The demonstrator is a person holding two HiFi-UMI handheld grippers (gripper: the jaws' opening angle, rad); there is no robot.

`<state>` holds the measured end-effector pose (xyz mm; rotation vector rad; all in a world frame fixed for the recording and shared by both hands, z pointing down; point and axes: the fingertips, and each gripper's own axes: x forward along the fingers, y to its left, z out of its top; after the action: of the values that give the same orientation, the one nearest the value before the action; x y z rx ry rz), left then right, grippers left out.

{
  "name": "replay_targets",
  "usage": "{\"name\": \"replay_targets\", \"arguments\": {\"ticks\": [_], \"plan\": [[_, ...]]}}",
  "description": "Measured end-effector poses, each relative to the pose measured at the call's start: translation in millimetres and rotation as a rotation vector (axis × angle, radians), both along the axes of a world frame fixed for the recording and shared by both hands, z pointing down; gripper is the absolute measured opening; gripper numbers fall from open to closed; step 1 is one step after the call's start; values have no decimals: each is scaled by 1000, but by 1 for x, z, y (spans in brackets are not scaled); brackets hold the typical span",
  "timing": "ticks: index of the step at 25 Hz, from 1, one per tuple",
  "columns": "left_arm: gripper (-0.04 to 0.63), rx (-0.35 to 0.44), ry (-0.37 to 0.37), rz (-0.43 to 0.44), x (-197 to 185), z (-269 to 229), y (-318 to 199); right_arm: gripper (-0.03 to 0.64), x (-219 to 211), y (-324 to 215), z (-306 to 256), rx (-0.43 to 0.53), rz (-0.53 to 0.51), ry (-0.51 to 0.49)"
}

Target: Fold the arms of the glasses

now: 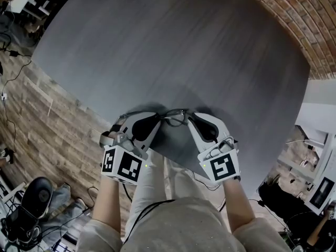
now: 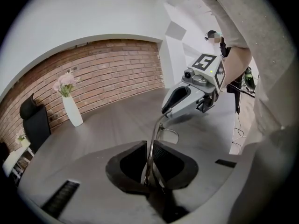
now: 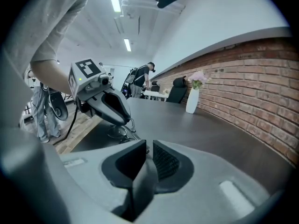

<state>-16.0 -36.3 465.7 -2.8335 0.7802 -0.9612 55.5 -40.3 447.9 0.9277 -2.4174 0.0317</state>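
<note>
Glasses (image 1: 176, 118) sit at the near edge of the table (image 1: 184, 51), dead ahead at 12 o'clock from the person, bridged between the two tool tips. Can't tell if they rest on the top or hang just above it.

Left tool (image 2: 150, 157): clamped on one thin metal arm (image 2: 152, 141) of the glasses. In the left gripper view that arm runs straight out of the pads toward 12–1 o'clock and ends at the tip of the right tool (image 2: 166, 111). A lens (image 2: 169, 135) hangs just beside the arm at 3 o'clock.

Right tool: pads a narrow slit apart in its own view. I see nothing pinched between them, though the frame end is right at its tip.

Key relation: in the head view the frame's long axis lies 9-to-3, so the glasses are at 2 o'clock from the left tool and 10 o'clock from the right. Both tips are about equally near. The left already owns the arm, so my read is that the fold needs the right to fix the front while the left swings the arm in about the hinge.

Clutter: a vase (image 2: 72, 110) with flowers is well apart on the far side. Nothing is in the swing path. The main risk is the two tool noses crowding each other.
</note>
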Motion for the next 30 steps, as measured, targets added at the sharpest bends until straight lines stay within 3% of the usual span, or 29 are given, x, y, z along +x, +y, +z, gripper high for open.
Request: {"name": "replay_targets", "arguments": {"ticks": [16, 20, 30], "plan": [[38, -5, -103, 22, 7, 8, -6, 43, 2, -12, -29, 32, 83, -166], [38, -4, -92, 18, 10, 8, -7, 43, -3, -8, -36, 31, 56, -205], [40, -10, -3, 27, 11, 4, -4, 35, -1, -11, -15, -24, 80, -172]]}}
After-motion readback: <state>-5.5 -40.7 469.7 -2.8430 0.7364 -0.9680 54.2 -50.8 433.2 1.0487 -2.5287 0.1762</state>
